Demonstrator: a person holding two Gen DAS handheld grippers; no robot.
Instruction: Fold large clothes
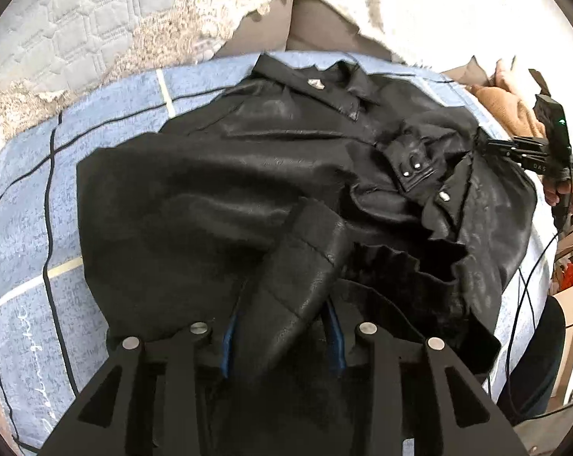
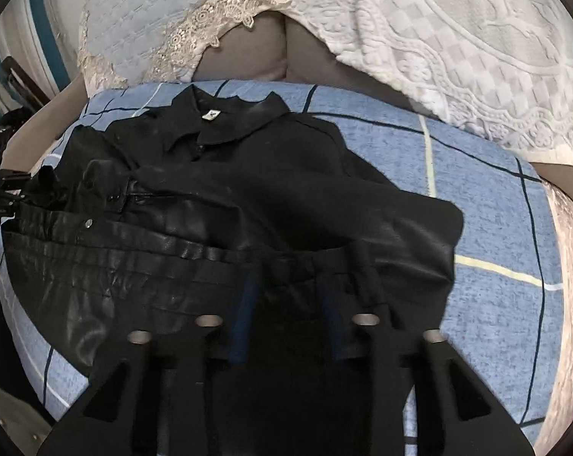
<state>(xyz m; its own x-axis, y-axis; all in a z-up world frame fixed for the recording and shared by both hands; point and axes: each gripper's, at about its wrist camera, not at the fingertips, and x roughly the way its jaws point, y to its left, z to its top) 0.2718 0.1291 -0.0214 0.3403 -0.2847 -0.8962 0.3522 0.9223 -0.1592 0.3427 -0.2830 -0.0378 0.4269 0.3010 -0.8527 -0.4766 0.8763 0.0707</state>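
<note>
A black leather jacket [image 1: 248,174] lies on a blue checked cloth [image 1: 28,209], collar [image 1: 316,83] at the far end. My left gripper [image 1: 282,326] is shut on a sleeve cuff [image 1: 305,258] that rises between its blue-padded fingers. The right wrist view shows the jacket [image 2: 286,190] with its collar [image 2: 218,121] far away and the hem band [image 2: 134,262] near. My right gripper [image 2: 286,323] is closed on the jacket's near edge. The other gripper [image 1: 514,148] shows at the jacket's right side, and the left one [image 2: 9,197] shows at the far left of the right wrist view.
White lace and quilted covers [image 2: 438,38] drape a grey sofa back [image 2: 271,57] behind the cloth. A brown garment [image 1: 514,110] lies at the right. Cables [image 1: 521,304] hang at the right edge, near a cardboard box [image 1: 567,304].
</note>
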